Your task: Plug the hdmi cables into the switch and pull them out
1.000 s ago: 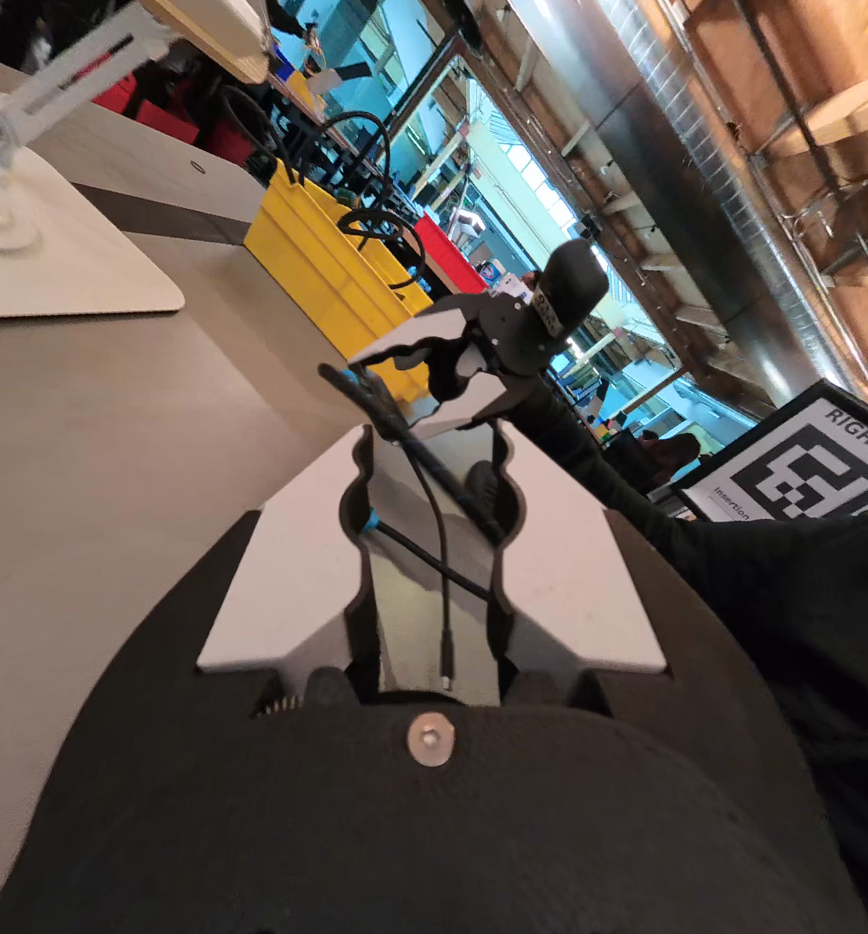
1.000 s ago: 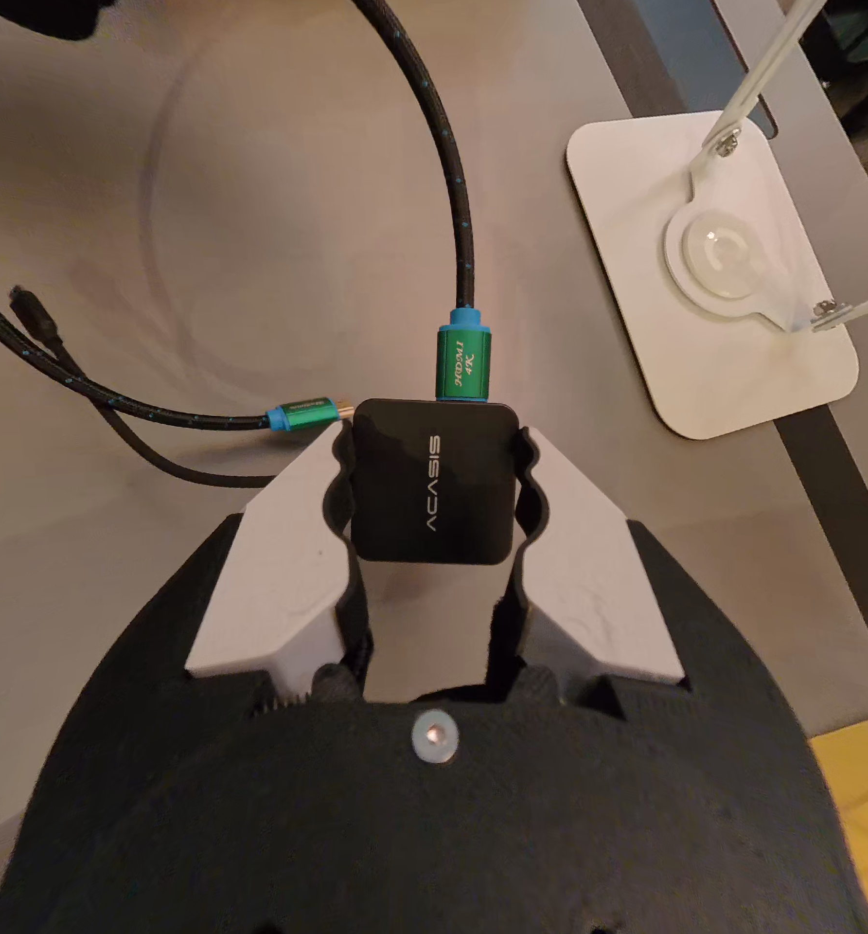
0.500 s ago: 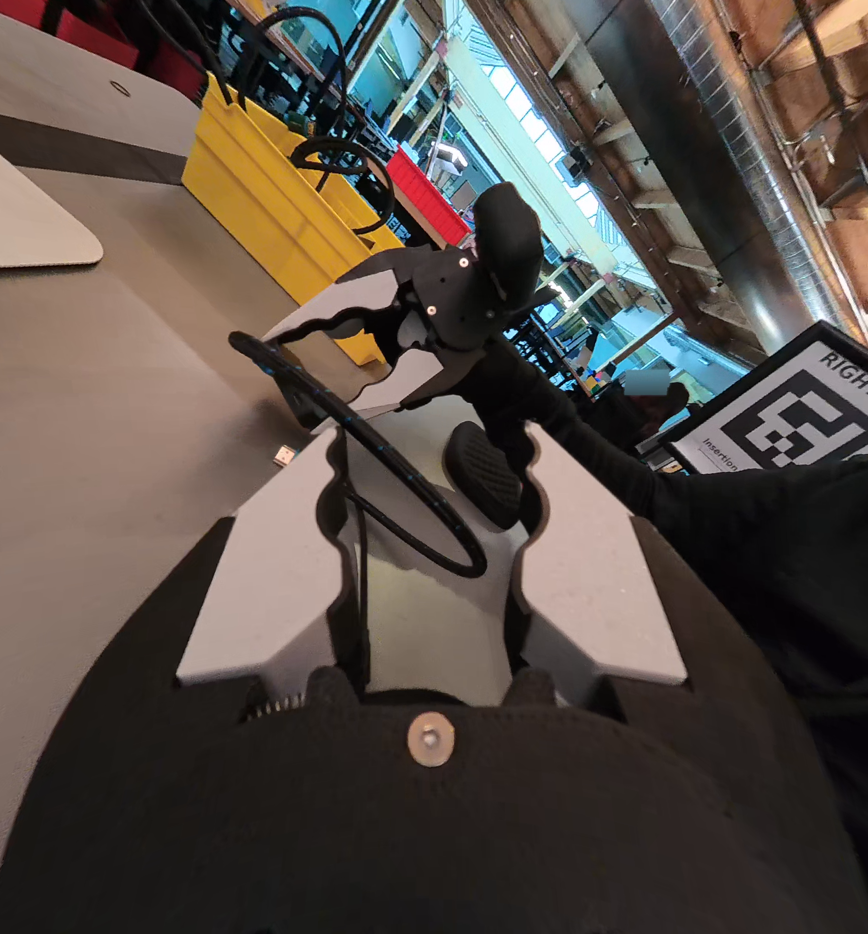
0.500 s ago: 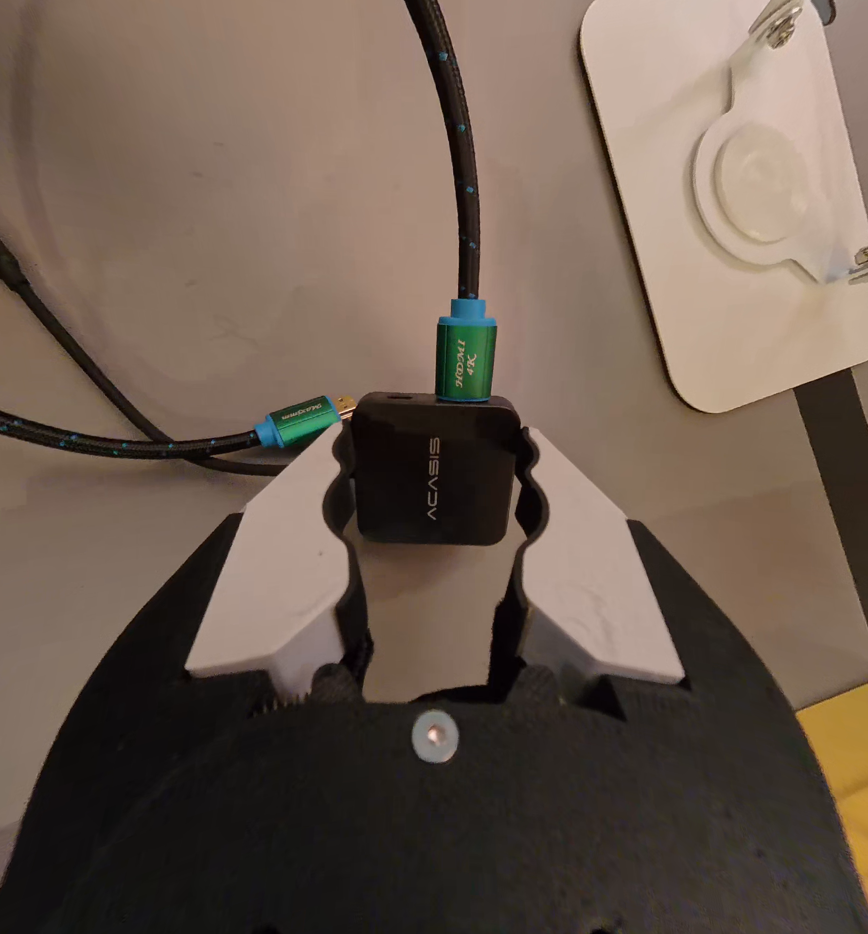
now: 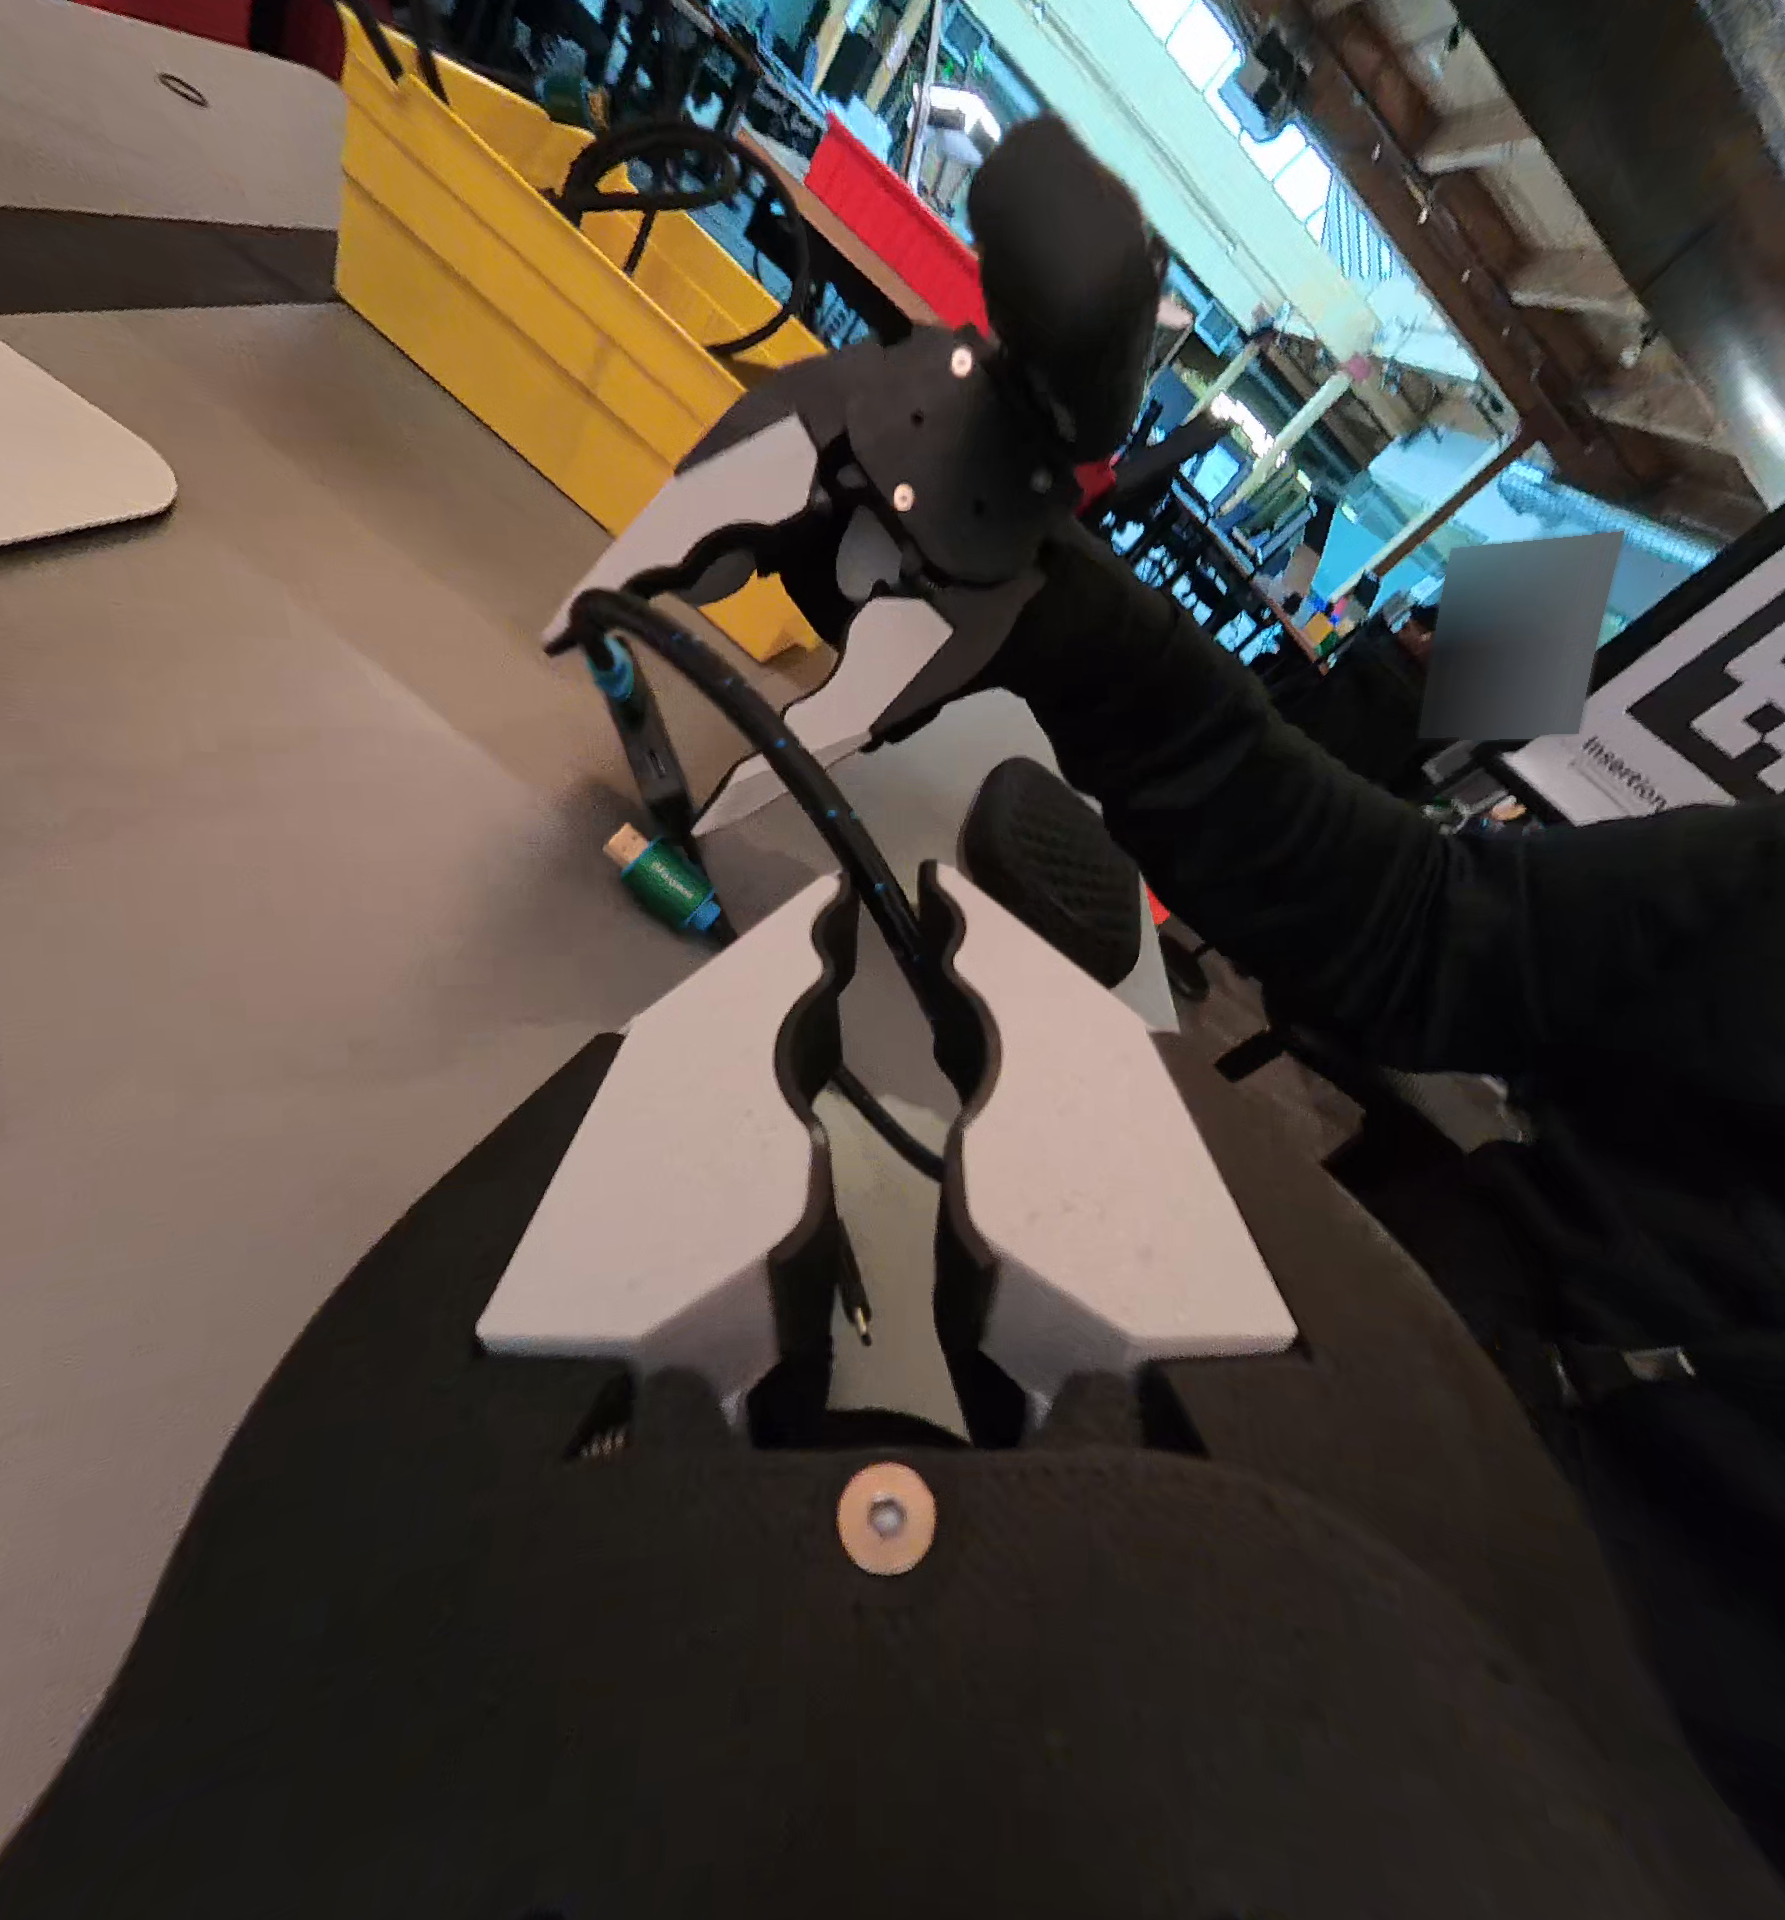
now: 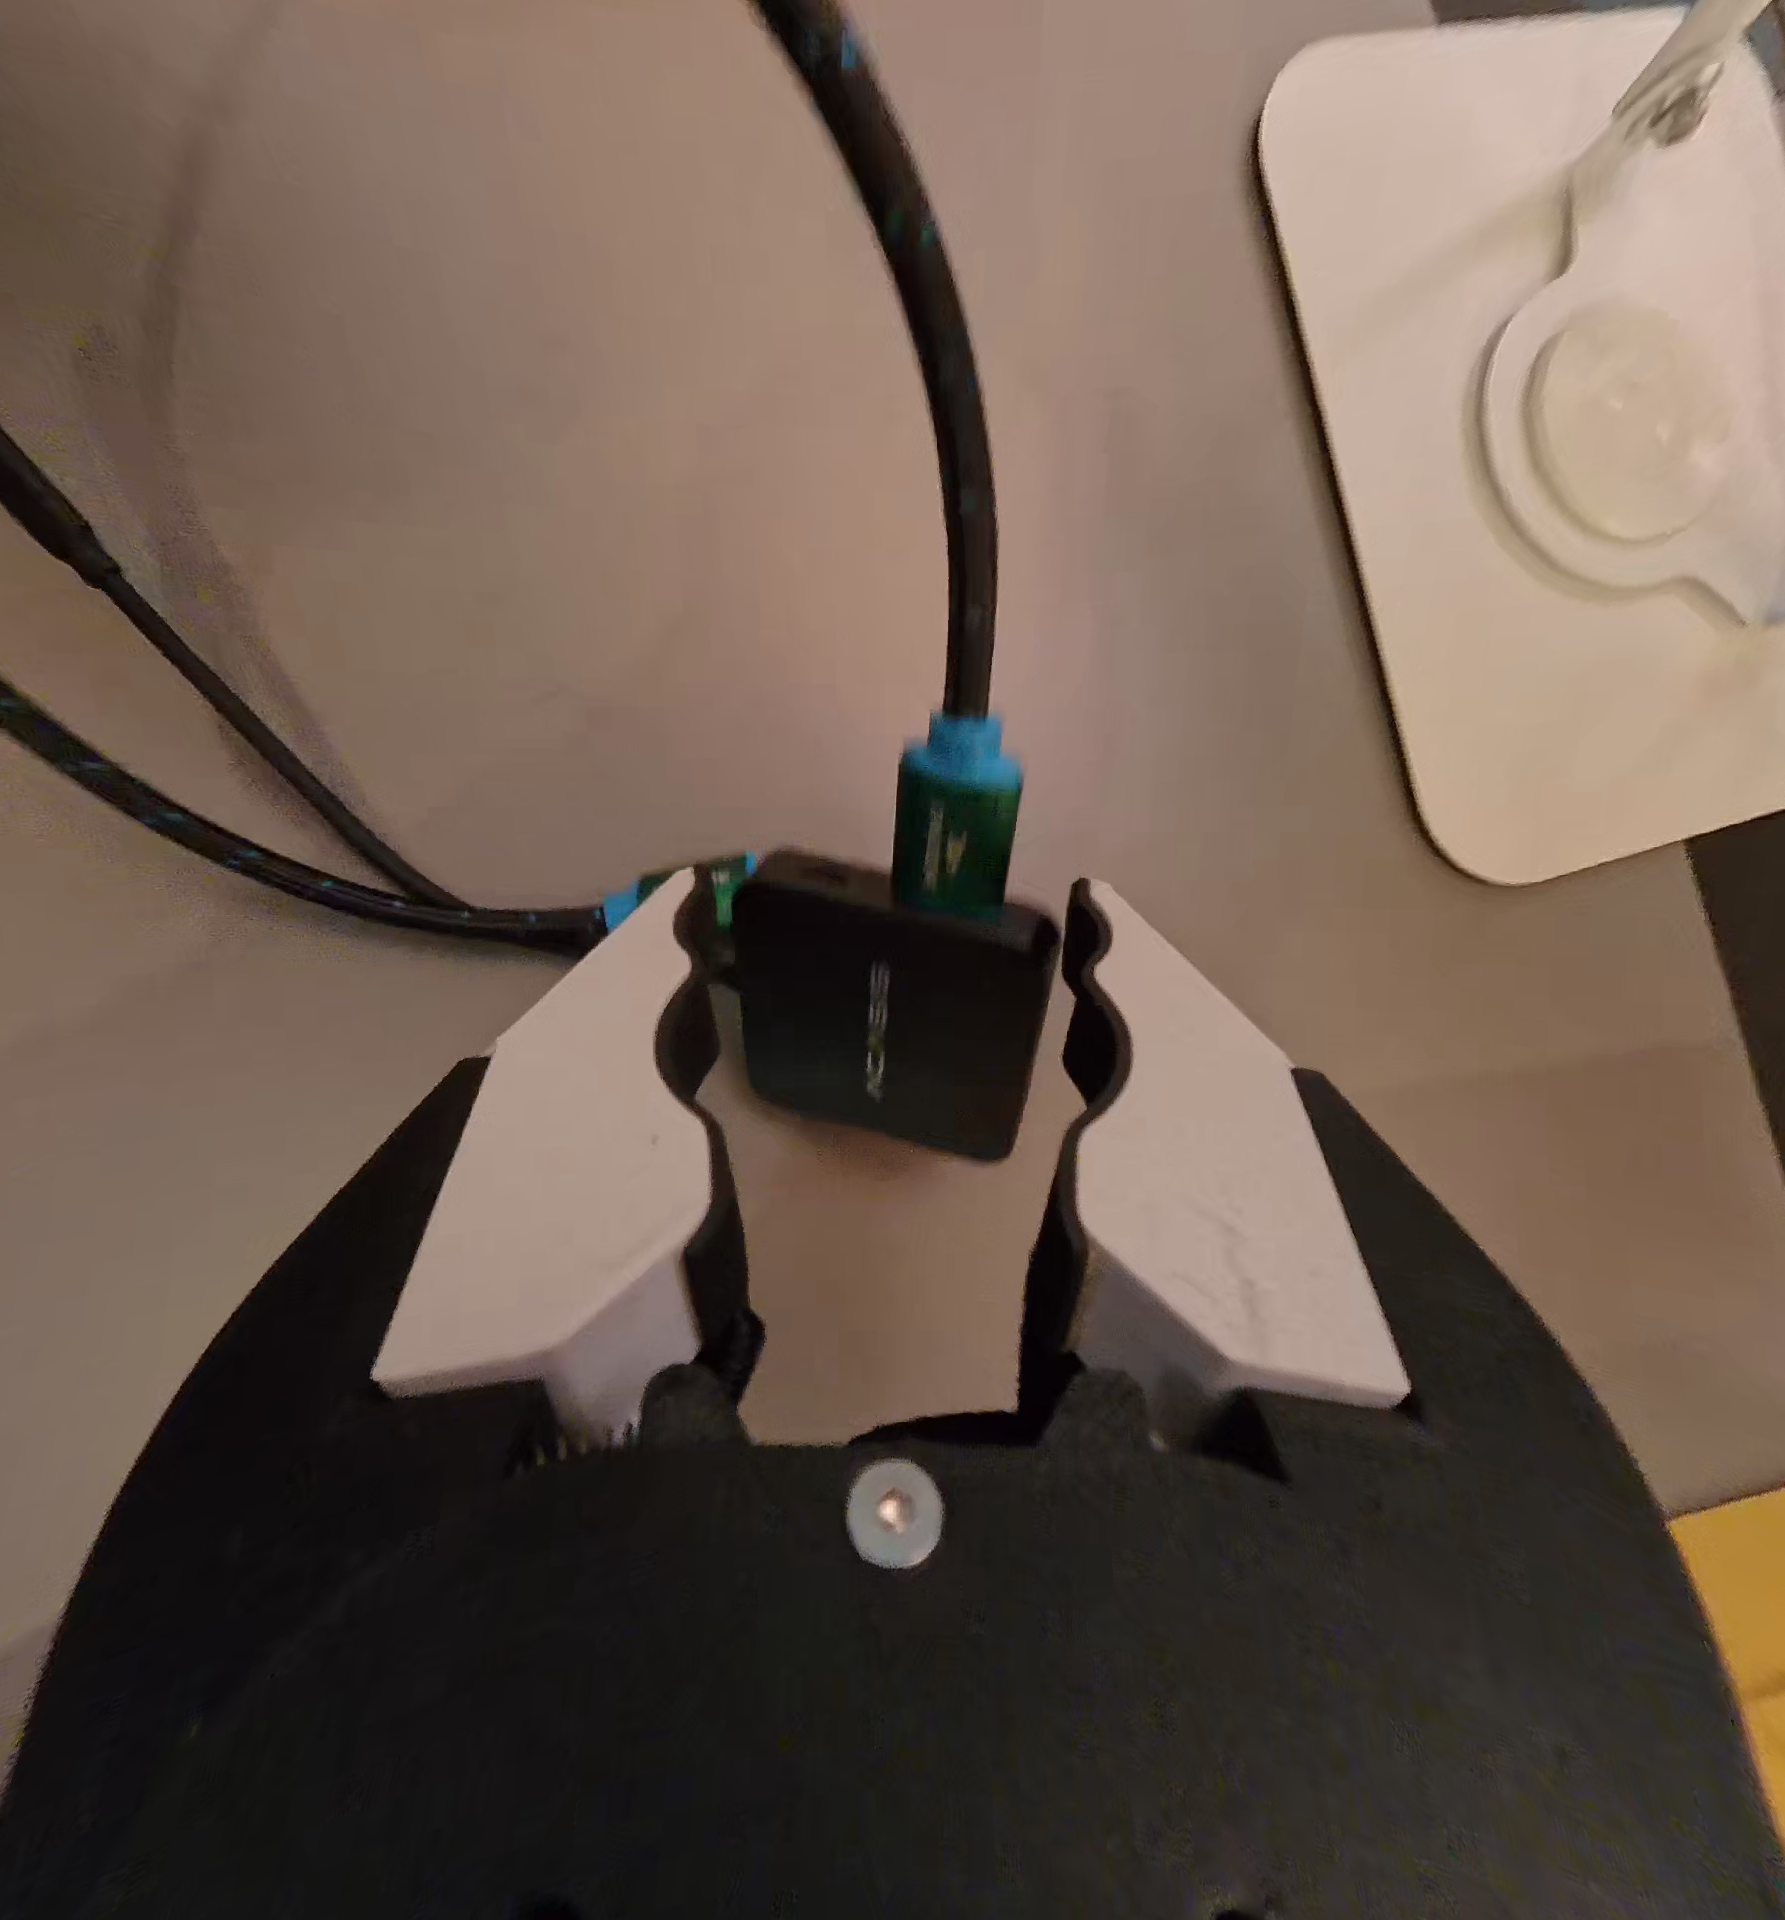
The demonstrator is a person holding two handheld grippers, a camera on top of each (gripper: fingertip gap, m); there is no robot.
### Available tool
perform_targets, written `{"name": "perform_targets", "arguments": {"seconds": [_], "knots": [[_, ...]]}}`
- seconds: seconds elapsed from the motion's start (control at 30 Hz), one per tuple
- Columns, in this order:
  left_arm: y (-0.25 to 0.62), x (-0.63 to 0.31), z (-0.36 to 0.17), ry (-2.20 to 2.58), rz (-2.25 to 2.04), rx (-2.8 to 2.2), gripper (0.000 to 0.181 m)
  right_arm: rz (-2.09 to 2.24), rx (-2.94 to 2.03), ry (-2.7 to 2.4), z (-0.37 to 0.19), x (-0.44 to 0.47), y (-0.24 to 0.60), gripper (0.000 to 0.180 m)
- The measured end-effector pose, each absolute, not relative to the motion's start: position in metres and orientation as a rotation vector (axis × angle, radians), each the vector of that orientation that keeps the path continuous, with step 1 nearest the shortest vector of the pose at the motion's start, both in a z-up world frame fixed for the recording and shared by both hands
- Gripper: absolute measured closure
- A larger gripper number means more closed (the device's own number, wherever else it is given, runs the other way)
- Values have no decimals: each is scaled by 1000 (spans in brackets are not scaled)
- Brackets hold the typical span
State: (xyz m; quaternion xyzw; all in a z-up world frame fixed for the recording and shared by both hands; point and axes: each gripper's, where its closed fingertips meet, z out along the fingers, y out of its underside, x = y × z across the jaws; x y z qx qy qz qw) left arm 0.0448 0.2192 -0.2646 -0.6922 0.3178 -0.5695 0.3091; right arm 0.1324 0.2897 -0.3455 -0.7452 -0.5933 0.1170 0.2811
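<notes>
HDMI switch (image 6: 893,1023), a small flat black box with rounded corners, sits a little above the centre of the right wrist view, lying on the grey tabletop (image 6: 452,416) between the white fingers of the right gripper (image 6: 877,935). That gripper's jaws stand apart, with a gap showing on each side of the box, so nothing is clamped. One braided black cable (image 6: 955,416) with blue flecks arcs down from the top of the frame, and its green plug with blue collar (image 6: 955,821) is seated in the switch's far edge. A second green plug (image 6: 722,883) lies at the box's left corner, partly hidden by the left finger; whether it is inserted cannot be told. A white flat base plate (image 6: 1490,675) fills the upper right.

In the left wrist view, the left gripper (image 5: 888,914) has its jaws drawn narrow around the braided cable near the fingertips. Left of centre, a loose green plug (image 5: 664,873) rests on the tabletop. Yellow plastic bins (image 5: 514,301) stand at the upper left.
</notes>
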Motion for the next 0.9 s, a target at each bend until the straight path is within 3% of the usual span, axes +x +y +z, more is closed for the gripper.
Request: {"name": "perform_targets", "arguments": {"seconds": [0.1, 0.27, 0.4, 0.63, 0.9], "knots": [[210, 52, -264, 927, -1483, -1826, 174, 299, -1905, -1603, -327, 122, 288, 118], [202, 58, -265, 1006, -1446, -1828, 175, 288, -1802, -1686, -311, 105, 275, 164], [201, 58, -265, 1014, -1446, -1827, 176, 329, -1778, -1710, -299, 101, 267, 167], [200, 53, -268, 1035, -1410, -1840, 177, 475, -1774, -1829, -292, 101, 238, 149], [205, 48, -271, 1021, -1388, -1842, 176, 750, -1737, -1817, -278, 96, 217, 175]]}}
